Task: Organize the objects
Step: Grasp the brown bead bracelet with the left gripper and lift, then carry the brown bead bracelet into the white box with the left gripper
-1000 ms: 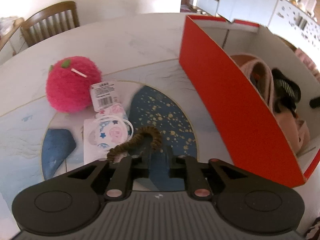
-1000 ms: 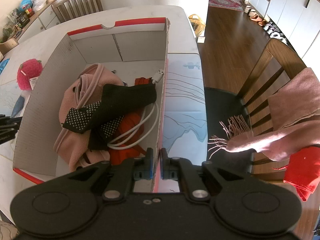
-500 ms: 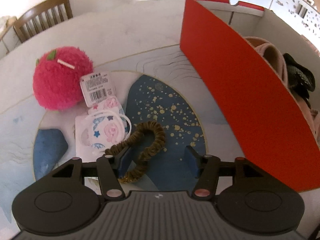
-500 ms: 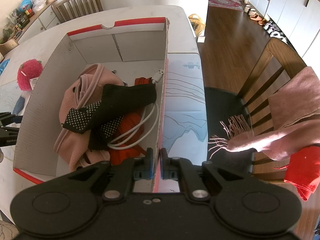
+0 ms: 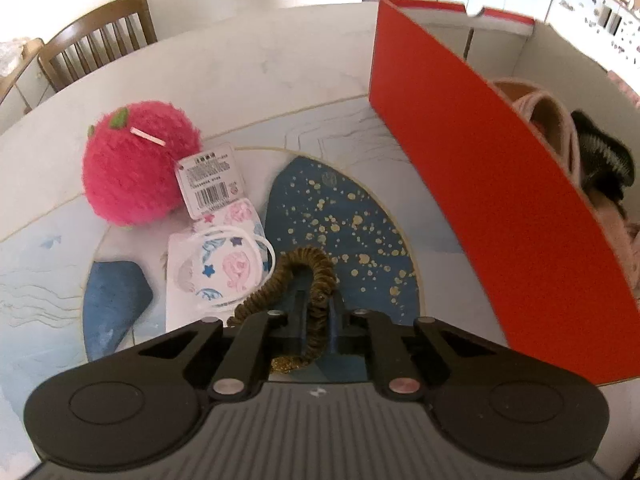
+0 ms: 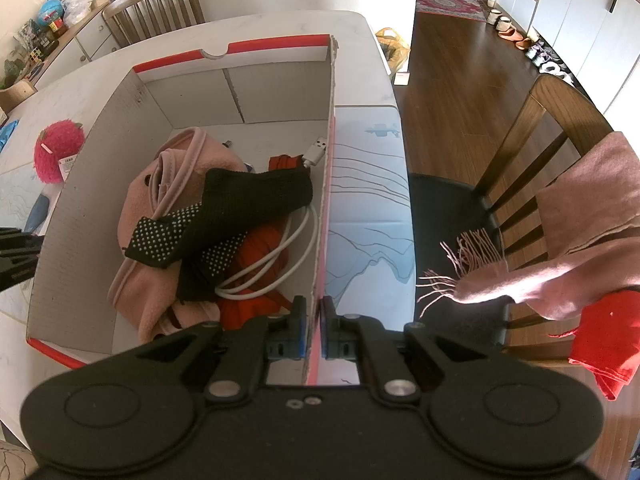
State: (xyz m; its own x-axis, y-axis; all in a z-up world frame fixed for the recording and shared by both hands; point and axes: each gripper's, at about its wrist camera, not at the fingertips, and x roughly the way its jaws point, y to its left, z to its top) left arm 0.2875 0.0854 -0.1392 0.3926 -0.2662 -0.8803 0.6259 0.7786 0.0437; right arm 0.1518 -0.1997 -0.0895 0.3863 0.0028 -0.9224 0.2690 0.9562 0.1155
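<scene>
Left wrist: marble bench, chair at 10 o'clock; we see left tongs (image 5: 318,316) pinching the brown hair tie (image 5: 298,280), its loop running toward 12, red box (image 5: 480,208) at 2 o'clock. Right wrist: kitchen floor at 1 o'clock; right tongs (image 6: 315,330) clamp the box wall (image 6: 326,200).

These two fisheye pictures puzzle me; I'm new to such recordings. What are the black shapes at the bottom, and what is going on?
No robot: a person holds a two-finger claw in each hand, with a camera on each looking along the fingers.

Left view: the left claw is shut on a brown coiled hair tie on the white table. Beside it lie a patterned child's face mask and a pink fluffy ball with a barcode tag.

Right view: the right claw is shut on the wall of a red-and-white cardboard box, which holds a pink fleece garment, a black dotted glove and a white cable.
</scene>
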